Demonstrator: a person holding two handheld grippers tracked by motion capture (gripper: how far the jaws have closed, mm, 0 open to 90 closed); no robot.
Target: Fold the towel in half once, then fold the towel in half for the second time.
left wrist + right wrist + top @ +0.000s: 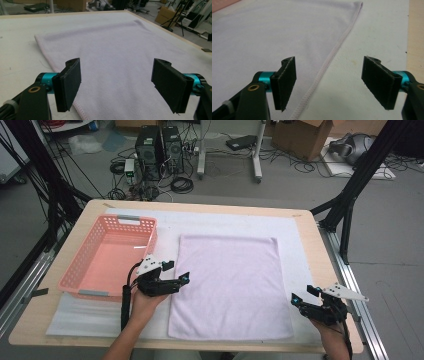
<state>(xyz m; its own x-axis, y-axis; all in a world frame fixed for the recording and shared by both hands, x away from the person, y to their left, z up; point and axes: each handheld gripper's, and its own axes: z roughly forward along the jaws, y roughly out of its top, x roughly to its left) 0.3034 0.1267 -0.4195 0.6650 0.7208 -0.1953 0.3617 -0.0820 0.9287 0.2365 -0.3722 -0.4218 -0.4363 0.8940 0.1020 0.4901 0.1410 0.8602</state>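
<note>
Lilac towel (230,285) lies flat mid-tabletop (310,227). I see my left gripper (178,281) at its nine o'clock edge and right gripper (303,296) at four o'clock, both wide open, gripping nothing.

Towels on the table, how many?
1. The pale lilac towel lies spread flat mid-table, right of the pink basket, between the left gripper and right gripper. Nothing appears hidden beneath.
</note>
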